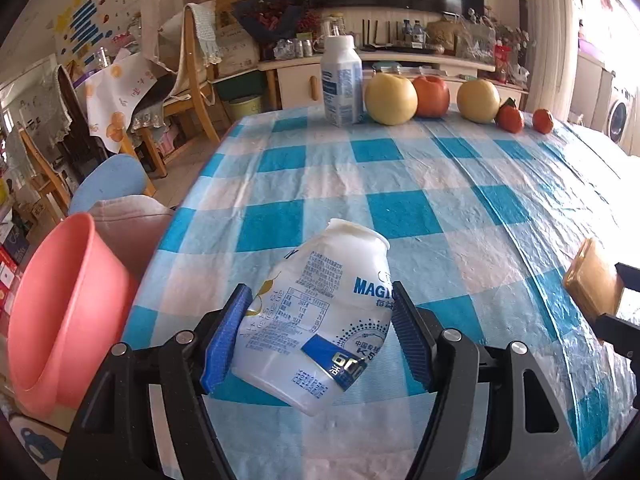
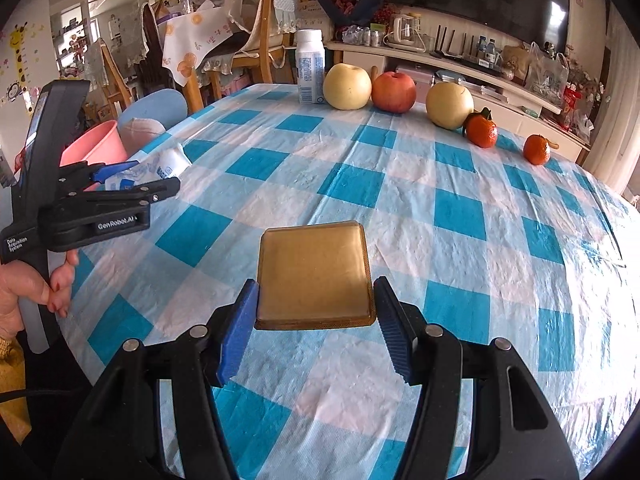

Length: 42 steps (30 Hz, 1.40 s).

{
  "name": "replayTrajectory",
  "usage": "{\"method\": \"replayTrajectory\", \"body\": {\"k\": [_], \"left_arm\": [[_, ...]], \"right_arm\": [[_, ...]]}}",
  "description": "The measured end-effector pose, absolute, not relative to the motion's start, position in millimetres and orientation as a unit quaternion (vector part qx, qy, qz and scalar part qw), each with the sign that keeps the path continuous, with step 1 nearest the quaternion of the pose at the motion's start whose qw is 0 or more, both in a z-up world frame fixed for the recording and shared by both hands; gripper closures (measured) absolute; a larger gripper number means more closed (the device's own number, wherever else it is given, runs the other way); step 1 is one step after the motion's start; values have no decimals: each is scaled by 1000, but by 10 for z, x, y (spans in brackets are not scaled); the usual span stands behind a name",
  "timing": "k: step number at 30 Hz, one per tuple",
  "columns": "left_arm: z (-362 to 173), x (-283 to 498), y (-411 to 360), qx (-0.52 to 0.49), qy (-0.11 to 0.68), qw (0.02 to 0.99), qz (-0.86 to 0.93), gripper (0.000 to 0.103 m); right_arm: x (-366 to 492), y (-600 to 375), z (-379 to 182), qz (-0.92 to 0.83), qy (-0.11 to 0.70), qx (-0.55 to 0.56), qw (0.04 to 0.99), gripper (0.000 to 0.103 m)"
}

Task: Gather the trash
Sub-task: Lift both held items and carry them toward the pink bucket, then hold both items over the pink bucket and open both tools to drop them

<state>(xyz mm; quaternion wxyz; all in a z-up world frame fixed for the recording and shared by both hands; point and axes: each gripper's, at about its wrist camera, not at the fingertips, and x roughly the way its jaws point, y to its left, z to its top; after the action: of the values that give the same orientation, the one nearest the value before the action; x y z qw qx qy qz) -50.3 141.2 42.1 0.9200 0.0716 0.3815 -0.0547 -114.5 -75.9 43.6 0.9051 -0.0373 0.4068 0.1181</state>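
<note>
My left claw point(image 1: 320, 332) holds the crushed white bottle point(image 1: 316, 316) at lower centre of the left view, blue pads pressed to its two sides, the bottle tilted with its open mouth away from me. It appears clear of the checked tablecloth point(image 1: 400, 216), though contact at its base cannot be ruled out. My right claw point(image 2: 314, 312) holds the amber plastic tray point(image 2: 314, 274) by its near corners, low over the cloth at centre of the right view.

The pink bin point(image 1: 60, 312) stands off the table edge at far left of the left view, beside a pale cushion point(image 1: 132, 216).

Risks, as I judge them: the bottle is dented and thin-walled, so it could fold further and slip out during the swing to the bin. The tray is gripped only at its near edge; it may pivot or drop. Along the top of both views, an upright bottle point(image 1: 342, 80) and a row of fruit point(image 1: 390, 98) stand well apart from both claws and are not trash.
</note>
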Motion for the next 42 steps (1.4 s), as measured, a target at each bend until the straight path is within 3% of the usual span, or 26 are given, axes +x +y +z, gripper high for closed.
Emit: {"method": "replayTrajectory", "body": {"k": [17,42], "left_arm": [[855,-677,2460,12,305,950,57,33],[921,-627,3153,-40,270,952,137,33]], "right_arm": [[-1168,-292,590,135,398,-49,906,43],[-847,633,934,209,361,-72,906,43]]}}
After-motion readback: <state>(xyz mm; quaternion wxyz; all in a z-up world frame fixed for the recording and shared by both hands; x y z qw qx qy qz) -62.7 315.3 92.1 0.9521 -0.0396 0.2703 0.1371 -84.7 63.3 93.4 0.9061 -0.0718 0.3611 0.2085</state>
